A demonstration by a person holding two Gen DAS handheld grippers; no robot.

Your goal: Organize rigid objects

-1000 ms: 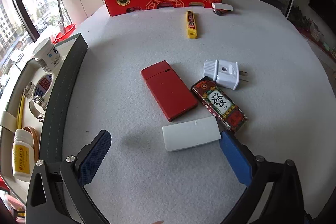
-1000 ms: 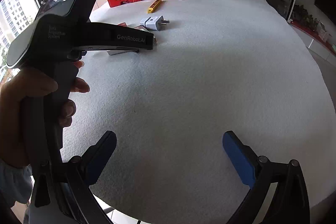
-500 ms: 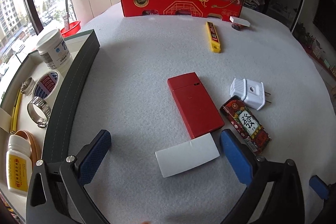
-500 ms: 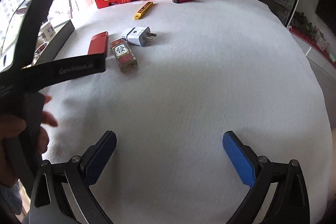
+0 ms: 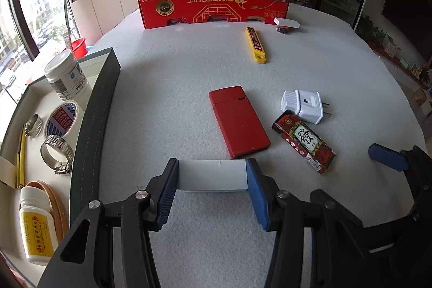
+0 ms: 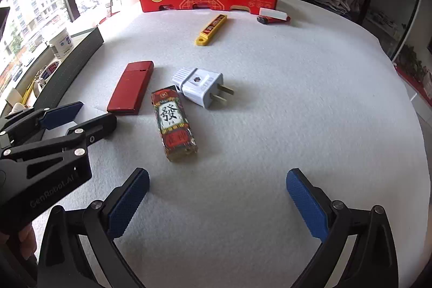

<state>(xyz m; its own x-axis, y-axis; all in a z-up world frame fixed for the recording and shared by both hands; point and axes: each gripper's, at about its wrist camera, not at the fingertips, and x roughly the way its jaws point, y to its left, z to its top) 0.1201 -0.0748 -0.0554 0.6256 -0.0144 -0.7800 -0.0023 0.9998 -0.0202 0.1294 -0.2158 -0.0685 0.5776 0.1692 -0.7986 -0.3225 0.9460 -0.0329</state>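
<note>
Jaws on the left gripper [image 5: 212,176] were wide apart a second ago with the white block [image 5: 213,175] lying loose ahead of them, and now they're closing with the block right between the blue pads, which look to be touching both its short ends. So I'd call this the start of the pick, block not lifted yet, resting on the white mat [image 5: 167,109]. It sits crosswise to the gripper, its far edge just beside the near end of the red case [image 5: 239,120]. Right gripper [image 6: 217,201] has swung in since then too; its jaws are spread wide with nothing in them, hovering over bare mat, with the mahjong-print lighter [image 6: 174,123] just ahead and the white plug [image 6: 201,87] past that. Further out, the yellow cutter [image 5: 255,45] lies near the red carton [image 5: 213,2]. The tray [image 5: 94,109] on the left already holds bottles, tape and clamps, so my guess is the block goes there next.
</note>
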